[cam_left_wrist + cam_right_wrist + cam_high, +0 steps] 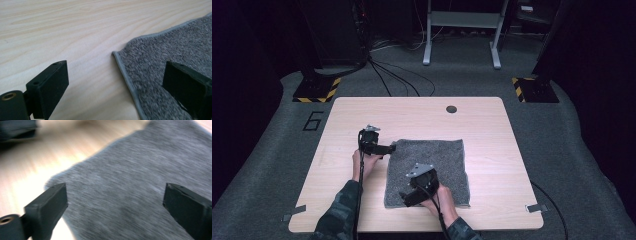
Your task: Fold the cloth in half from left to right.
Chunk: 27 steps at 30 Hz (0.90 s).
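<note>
Towel (432,167) flat on table (362,115), unfolded, nothing done yet; left gripper (384,148) & right gripper (412,195) both wide, empty.

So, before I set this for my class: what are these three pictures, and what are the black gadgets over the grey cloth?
A person at a wooden table holds a hand-operated gripper in each hand. The high view looks down from above. The other two come from cameras riding on the grippers. A grey towel lies flat on the table. The left gripper is open astride the towel's corner, and the right gripper is open above the towel. Neither holds anything.
</note>
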Available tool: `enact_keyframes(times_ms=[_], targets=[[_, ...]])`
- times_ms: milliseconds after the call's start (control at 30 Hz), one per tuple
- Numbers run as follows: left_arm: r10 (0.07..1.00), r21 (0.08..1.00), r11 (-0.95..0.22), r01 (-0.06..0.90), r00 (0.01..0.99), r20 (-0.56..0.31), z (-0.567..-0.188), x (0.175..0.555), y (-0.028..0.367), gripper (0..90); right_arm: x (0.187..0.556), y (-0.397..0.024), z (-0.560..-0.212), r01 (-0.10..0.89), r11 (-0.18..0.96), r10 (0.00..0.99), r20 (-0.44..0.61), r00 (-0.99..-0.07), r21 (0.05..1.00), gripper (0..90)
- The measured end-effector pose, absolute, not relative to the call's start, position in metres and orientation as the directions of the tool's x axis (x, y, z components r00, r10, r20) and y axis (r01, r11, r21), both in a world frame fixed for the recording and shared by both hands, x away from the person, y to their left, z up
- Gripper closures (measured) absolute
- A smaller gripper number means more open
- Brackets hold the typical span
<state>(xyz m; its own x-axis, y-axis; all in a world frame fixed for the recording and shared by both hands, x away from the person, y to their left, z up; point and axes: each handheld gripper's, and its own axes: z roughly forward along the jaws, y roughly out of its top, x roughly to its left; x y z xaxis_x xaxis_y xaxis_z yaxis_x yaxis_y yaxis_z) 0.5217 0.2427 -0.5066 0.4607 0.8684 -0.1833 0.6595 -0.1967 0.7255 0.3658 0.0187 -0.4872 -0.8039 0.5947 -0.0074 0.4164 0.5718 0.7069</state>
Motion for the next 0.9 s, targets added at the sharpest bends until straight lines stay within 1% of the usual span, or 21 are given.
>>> enact_keyframes(times_ms=[67,133,167,200,367,533,667,733,767,800,867,900], targets=[[0.866,0.722,-0.201,0.662,0.465,-0.185,-0.509,0.528,0.241,10.8,0.361,0.031,-0.490,0.395,0.582,0.577,-0.019,-0.816,0.711,12.1],[0.871,0.718,-0.207,0.665,0.460,-0.175,-0.510,0.534,0.240,14.3,0.358,0.039,-0.494,0.404,0.590,0.568,-0.003,-0.823,0.699,15.0],[0.870,0.720,-0.209,0.662,0.461,-0.172,-0.512,0.536,0.239,14.7,0.356,0.044,-0.496,0.411,0.577,0.573,0.009,-0.820,0.706,16.0],[0.871,0.716,-0.217,0.663,0.463,-0.164,-0.513,0.539,0.238,15.4,0.355,0.047,-0.498,0.398,0.597,0.552,0.003,-0.834,0.696,18.4],[0.870,0.711,-0.238,0.661,0.470,-0.146,-0.518,0.547,0.234,20.6,0.346,0.062,-0.503,0.384,0.602,0.537,0.001,-0.843,0.700,32.9],[0.868,0.718,-0.261,0.645,0.482,-0.118,-0.518,0.552,0.230,30.1,0.341,0.074,-0.506,0.352,0.648,0.489,-0.014,-0.872,0.675,44.6],[0.866,0.721,-0.284,0.632,0.492,-0.089,-0.518,0.550,0.225,38.6,0.340,0.081,-0.509,0.340,0.670,0.473,-0.028,-0.880,0.660,53.2],[0.867,0.719,-0.301,0.627,0.493,-0.068,-0.518,0.548,0.222,40.8,0.339,0.083,-0.512,0.341,0.667,0.483,-0.037,-0.875,0.663,56.9],[0.862,0.712,-0.314,0.628,0.503,-0.063,-0.517,0.547,0.222,41.5,0.339,0.083,-0.512,0.349,0.677,0.481,-0.030,-0.876,0.648,58.8],[0.861,0.711,-0.325,0.623,0.507,-0.051,-0.517,0.547,0.221,41.5,0.339,0.084,-0.514,0.350,0.667,0.490,-0.034,-0.871,0.658,59.7],[0.864,0.705,-0.313,0.636,0.500,-0.067,-0.516,0.544,0.220,41.0,0.339,0.083,-0.513,0.359,0.670,0.494,-0.028,-0.869,0.650,61.6],[0.868,0.702,-0.311,0.640,0.492,-0.064,-0.516,0.544,0.220,40.2,0.340,0.081,-0.513,0.352,0.677,0.480,-0.026,-0.877,0.646,62.1]])
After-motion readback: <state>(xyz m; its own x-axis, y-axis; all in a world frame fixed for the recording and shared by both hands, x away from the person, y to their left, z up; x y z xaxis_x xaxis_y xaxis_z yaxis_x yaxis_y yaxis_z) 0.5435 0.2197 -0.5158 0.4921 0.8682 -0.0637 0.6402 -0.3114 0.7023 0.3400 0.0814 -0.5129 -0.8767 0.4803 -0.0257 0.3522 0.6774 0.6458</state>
